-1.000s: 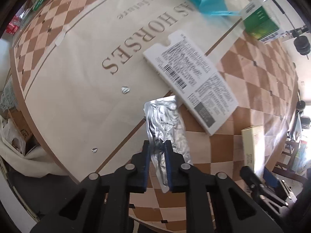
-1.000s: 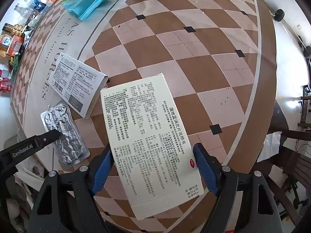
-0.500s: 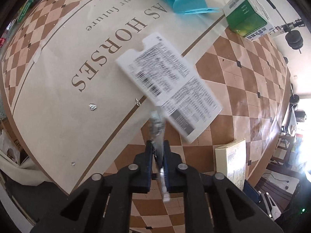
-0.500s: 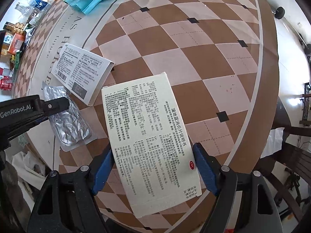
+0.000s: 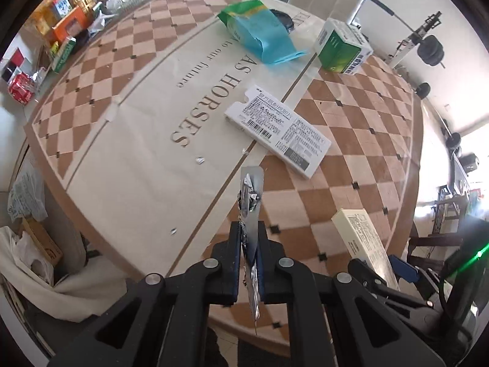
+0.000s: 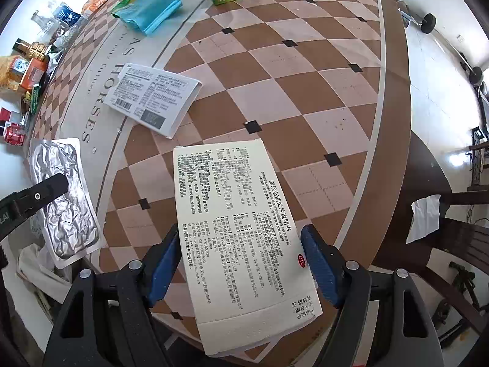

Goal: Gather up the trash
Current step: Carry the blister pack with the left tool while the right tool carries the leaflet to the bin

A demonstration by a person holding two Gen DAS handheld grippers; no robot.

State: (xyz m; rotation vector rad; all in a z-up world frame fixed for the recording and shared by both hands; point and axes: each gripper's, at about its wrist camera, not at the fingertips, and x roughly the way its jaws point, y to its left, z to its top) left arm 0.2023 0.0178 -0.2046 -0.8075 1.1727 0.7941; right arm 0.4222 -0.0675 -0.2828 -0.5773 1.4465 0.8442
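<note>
Left gripper fingers clamped on foil blister pack, held edge-on above table edge. Right gripper fingers wide apart astride cream leaflet; whether they touched it, unclear. Judged early: two pieces in hand or nearly, nothing seen binned. Left on table: white box, teal pouch, green box. Cloth read "AS HORSES"; leaflet bore Chinese print, red "OTC" mark.
</note>
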